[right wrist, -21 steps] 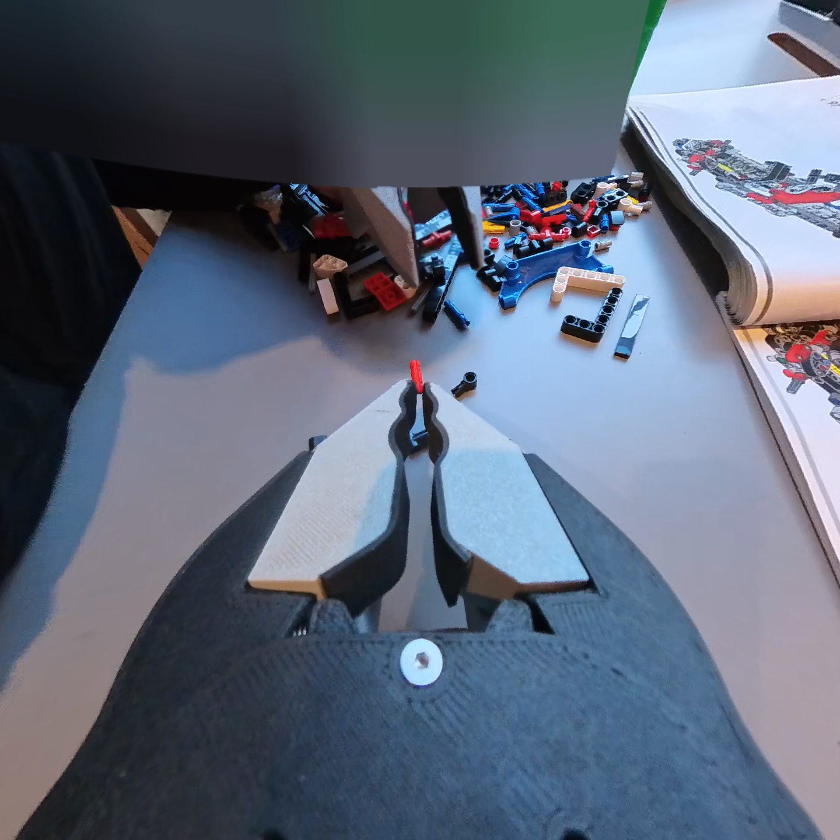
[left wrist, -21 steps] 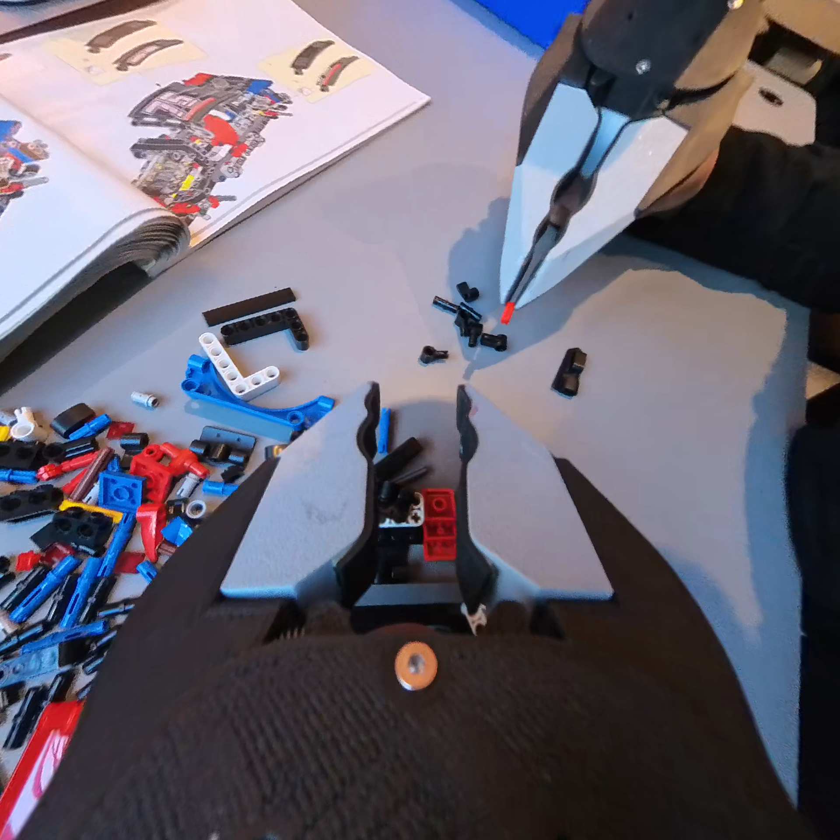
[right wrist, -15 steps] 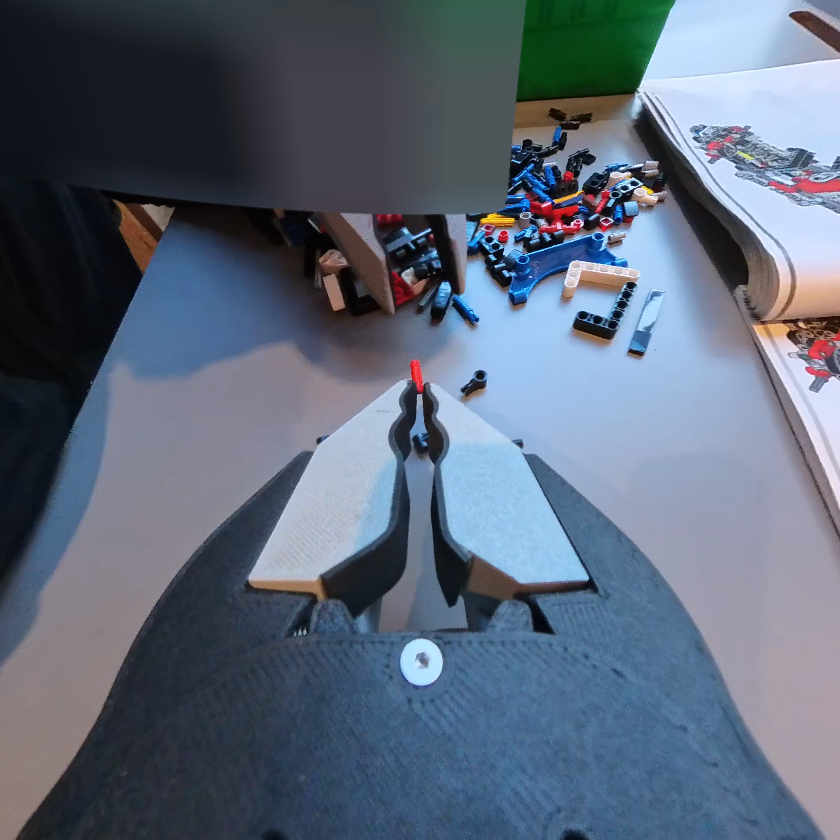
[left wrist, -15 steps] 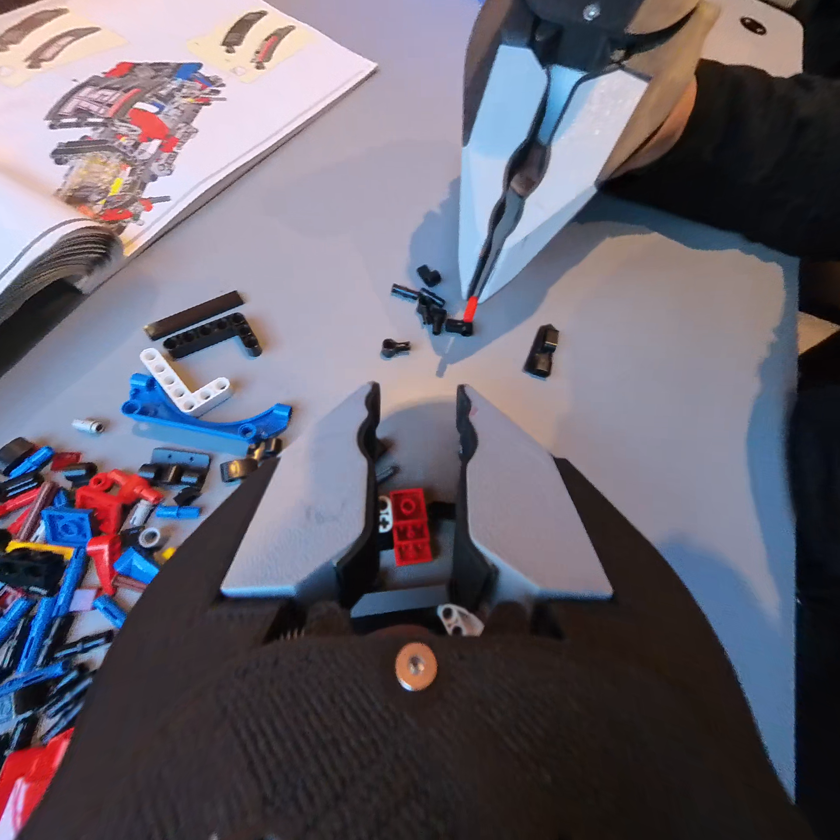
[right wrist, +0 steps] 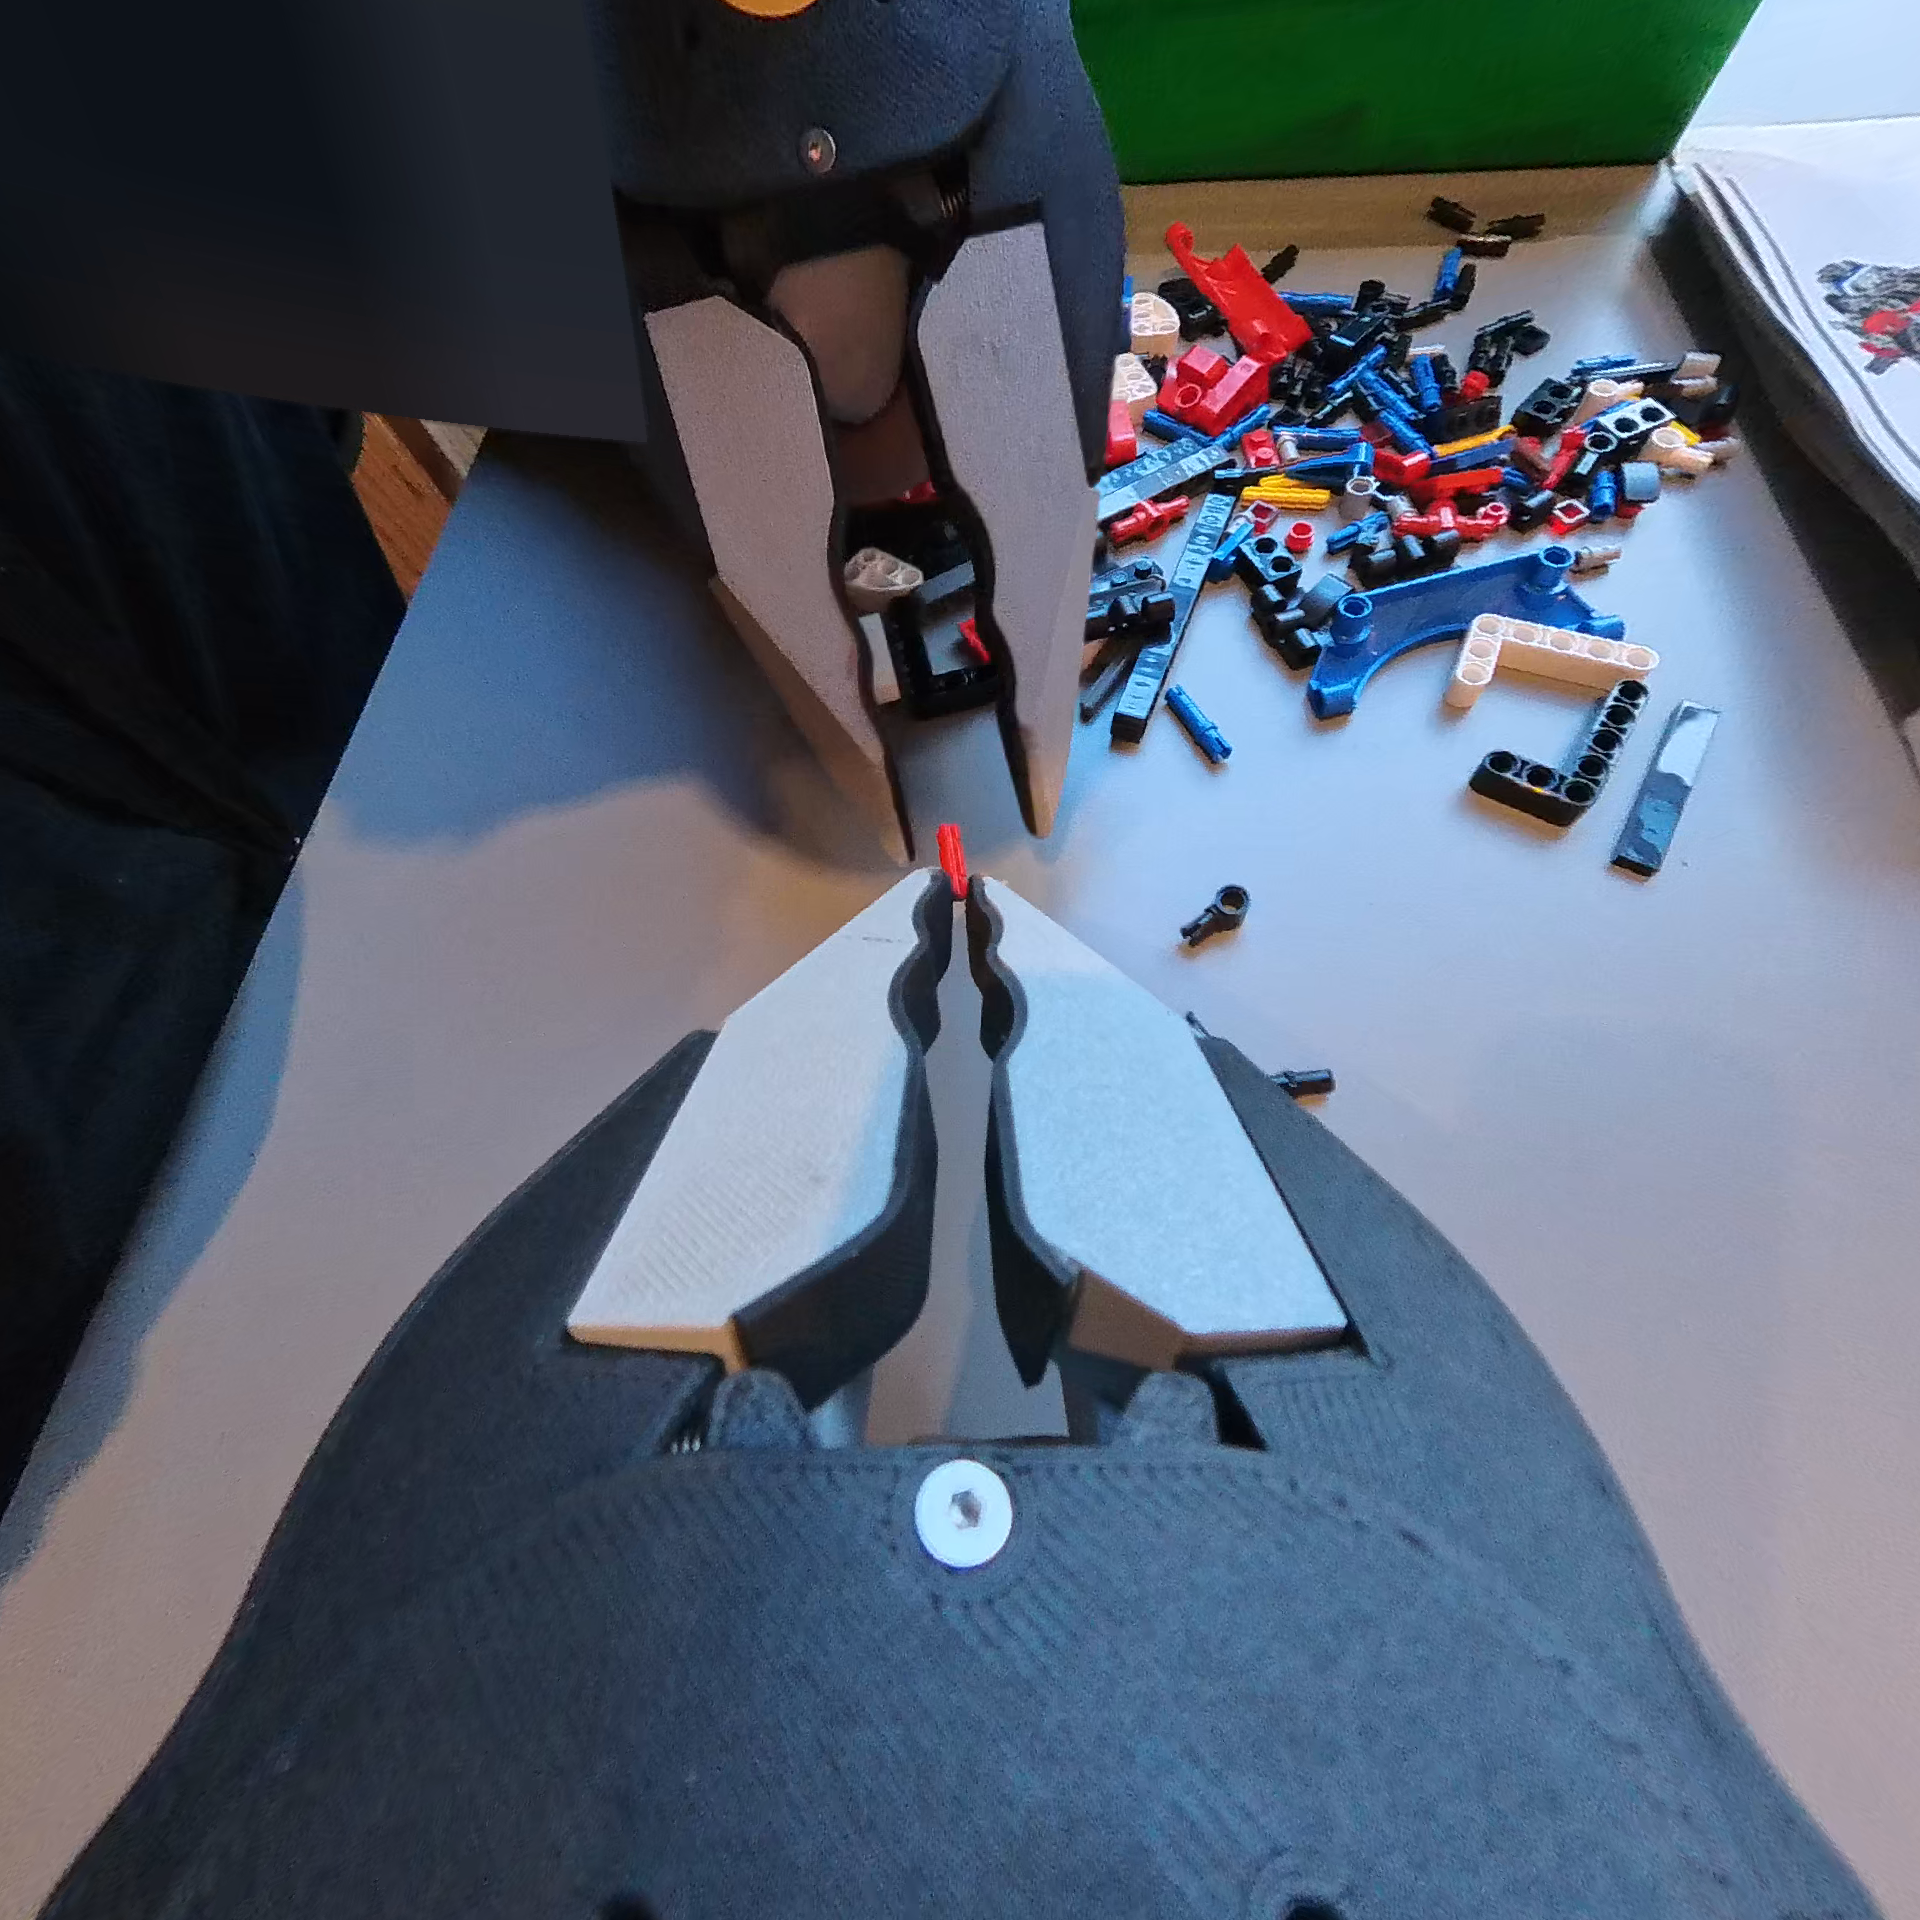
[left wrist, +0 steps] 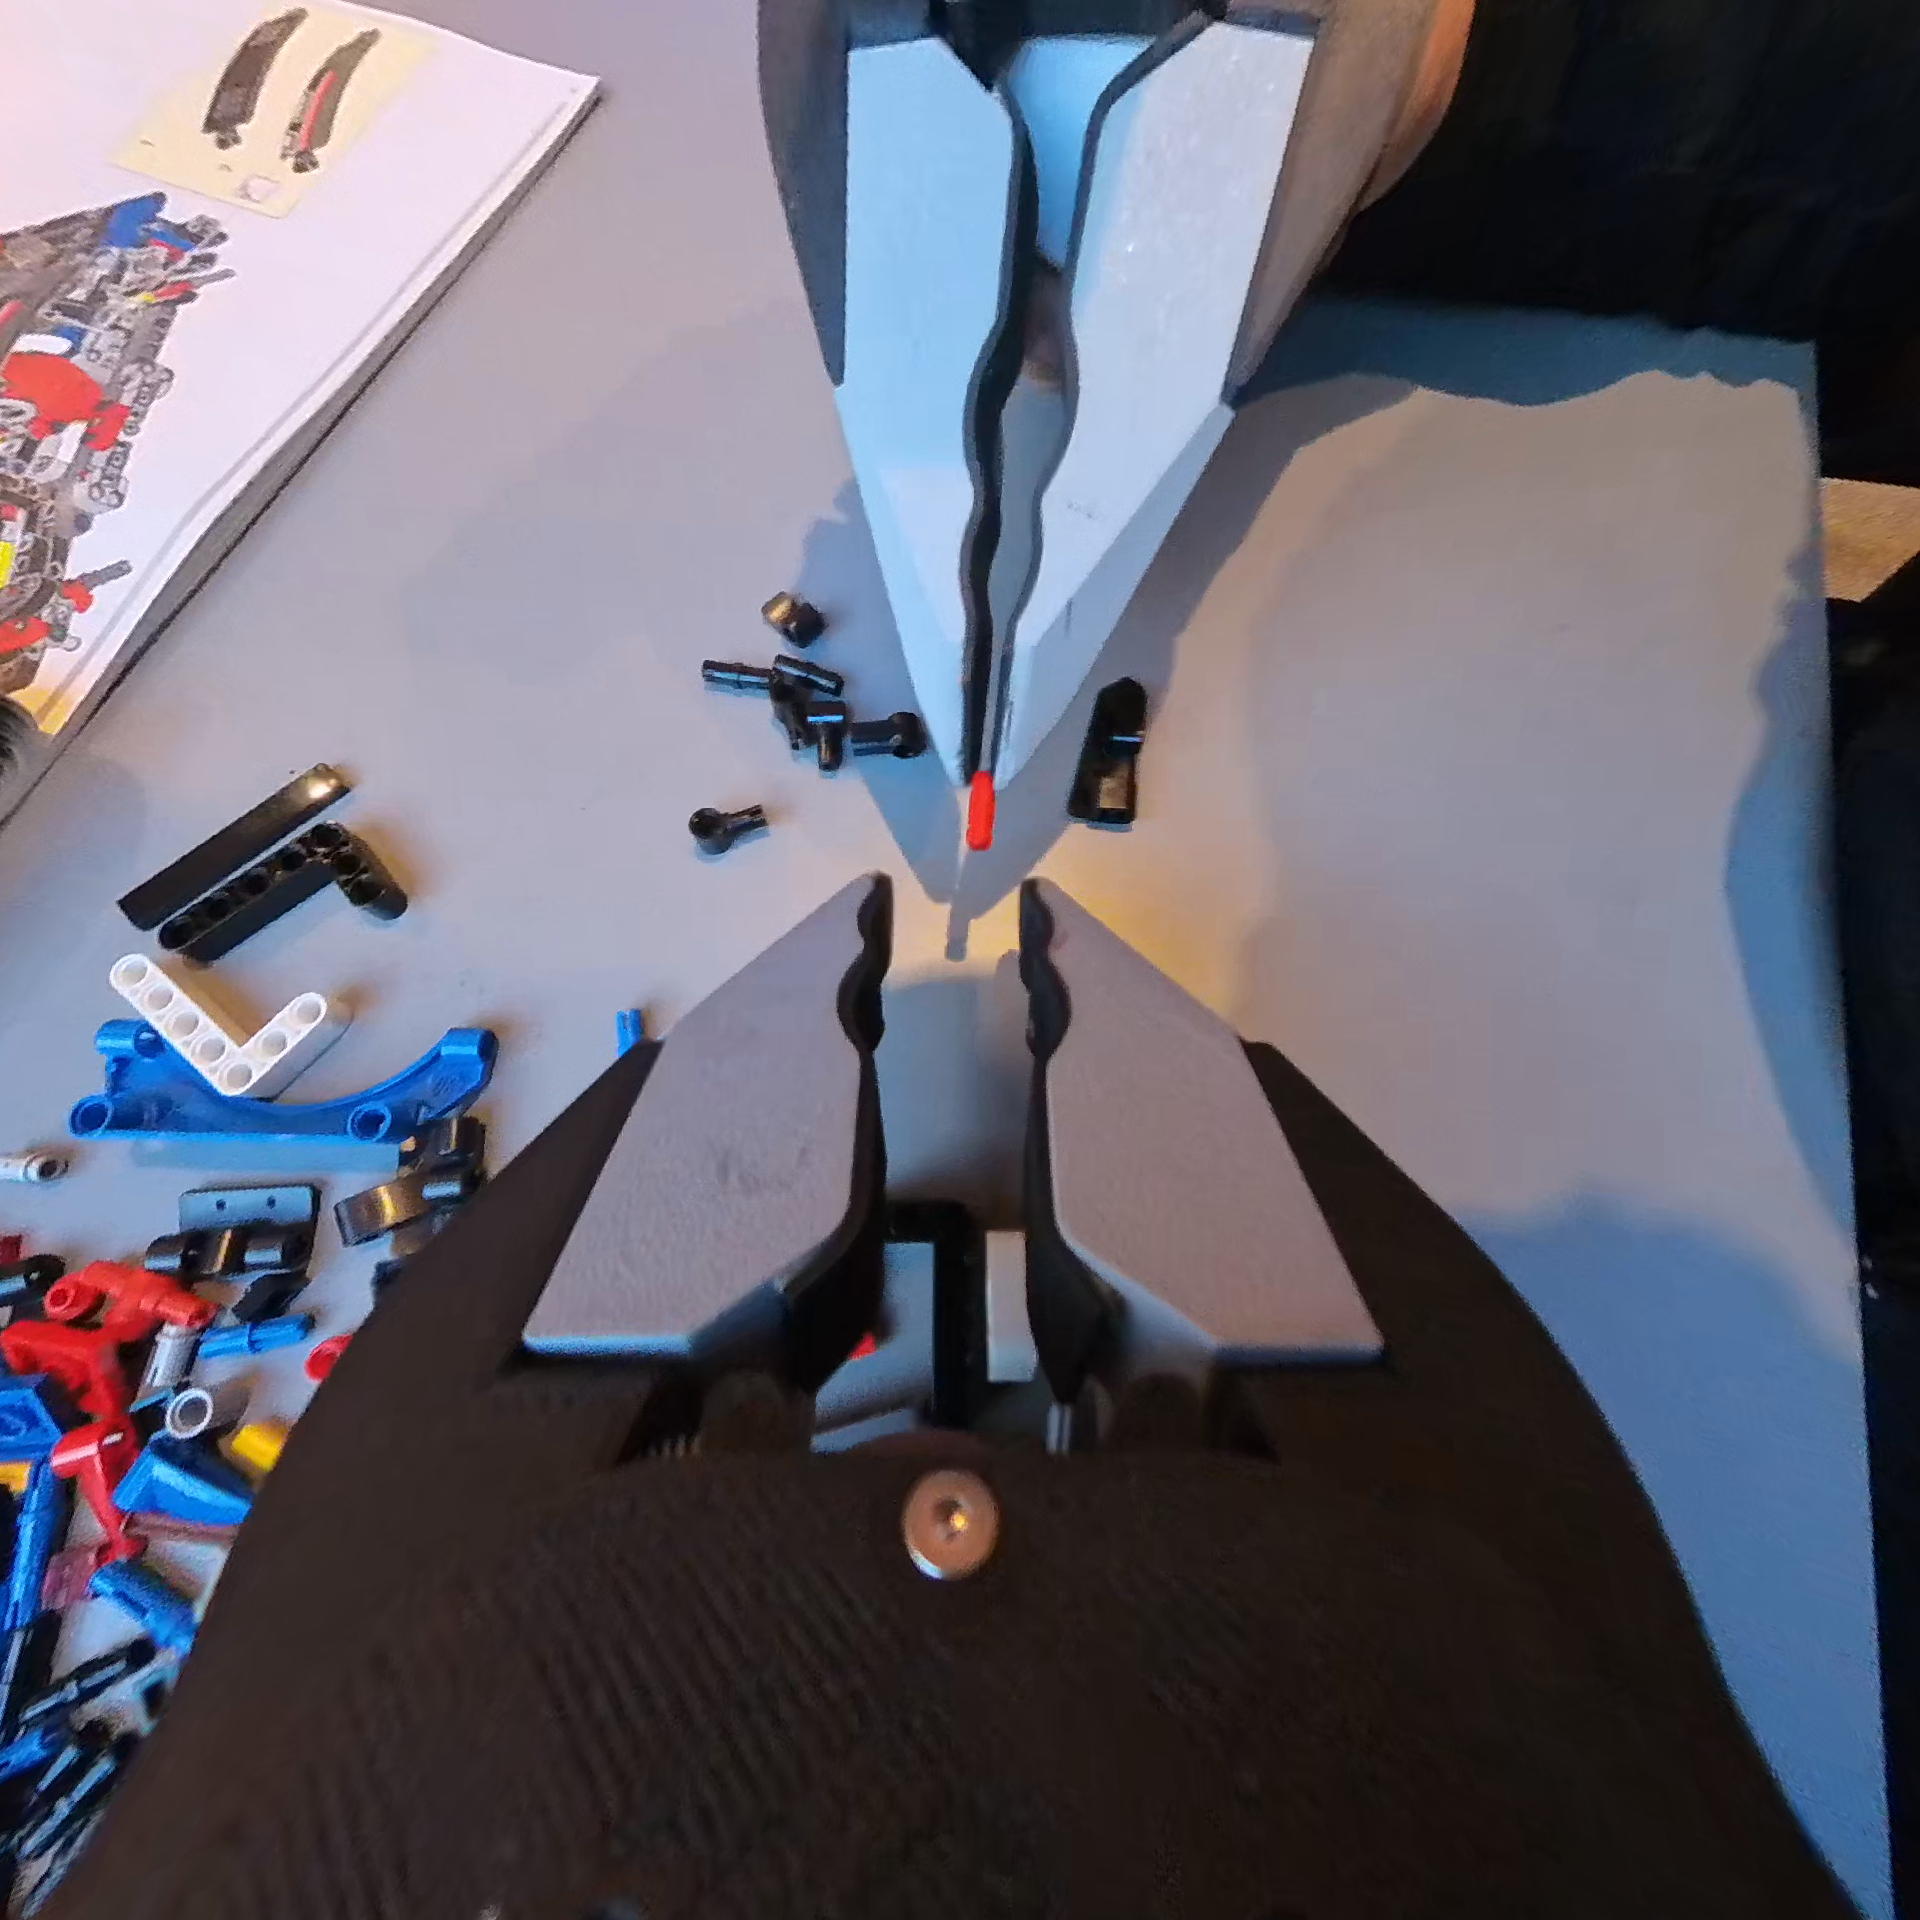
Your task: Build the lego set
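Grippers meet tip to tip: in the left wrist view the left gripper [left wrist: 954, 914] waits with jaws spread, likely to receive the red pin [left wrist: 978, 812] that the right gripper [left wrist: 980, 774] pinches; in the right wrist view the pin's long axis points forward at those 2 spread fingers [right wrist: 1039, 790].

the left tool [left wrist: 954, 914] hides most of a black frame piece [left wrist: 940, 1294] lying between its fingers. the open instruction booklet [left wrist: 312, 187] is cut off by the top and left edges. the loose brick pile [left wrist: 114, 1382] runs off the left edge, its far pieces too small to tell apart.
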Demonstrator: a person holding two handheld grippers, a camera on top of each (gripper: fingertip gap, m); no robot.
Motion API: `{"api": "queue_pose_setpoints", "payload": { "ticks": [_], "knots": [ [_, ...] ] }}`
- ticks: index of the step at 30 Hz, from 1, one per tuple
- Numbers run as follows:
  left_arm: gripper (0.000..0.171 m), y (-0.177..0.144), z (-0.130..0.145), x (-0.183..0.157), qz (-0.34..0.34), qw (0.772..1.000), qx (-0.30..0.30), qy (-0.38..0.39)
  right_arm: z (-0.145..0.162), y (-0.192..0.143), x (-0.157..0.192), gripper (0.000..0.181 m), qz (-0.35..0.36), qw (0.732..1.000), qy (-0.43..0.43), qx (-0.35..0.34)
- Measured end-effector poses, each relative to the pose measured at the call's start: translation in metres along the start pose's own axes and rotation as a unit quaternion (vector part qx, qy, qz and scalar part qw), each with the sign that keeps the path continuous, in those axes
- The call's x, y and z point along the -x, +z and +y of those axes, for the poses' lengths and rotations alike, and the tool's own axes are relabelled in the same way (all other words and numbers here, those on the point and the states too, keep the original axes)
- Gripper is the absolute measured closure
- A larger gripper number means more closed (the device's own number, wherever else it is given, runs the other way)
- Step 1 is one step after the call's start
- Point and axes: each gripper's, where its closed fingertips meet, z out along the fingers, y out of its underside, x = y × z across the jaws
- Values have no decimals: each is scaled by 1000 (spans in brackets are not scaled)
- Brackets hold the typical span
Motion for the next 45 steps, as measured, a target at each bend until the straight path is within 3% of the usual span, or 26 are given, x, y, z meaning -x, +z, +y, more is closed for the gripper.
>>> {"api": "queue_pose_setpoints", "payload": {
  "ticks": [8, 11, 18, 22, 32, 34, 45],
  "knots": [
    [158, 2, -4, -9, 17, 1000, -10, 8, 1, 4, 4, 181, -12, 1000, 3, 1],
    [170, 2, -7, -11, 18, 1000, -16, 16, 1, 6, 7, 181, -18, 1000, 0, 4],
    [171, 3, -5, -16, 18, 999, -5, 34, 5, 5, 11, 181, -30, 999, -7, 14],
    [171, 7, 0, -18, 15, 999, 15, 47, 16, -4, 9, 161, -5, 999, -20, 40],
    [171, 11, 9, -18, 1, 997, 44, 66, 31, -12, 5, 148, 46, 997, -41, 54],
    [171, 11, 8, -18, 3, 997, 42, 64, 32, -12, 1, 137, 53, 996, -41, 55],
    [171, 10, 9, -21, 6, 997, 44, 65, 33, -16, 4, 139, 37, 997, -44, 51]
  ]
}}
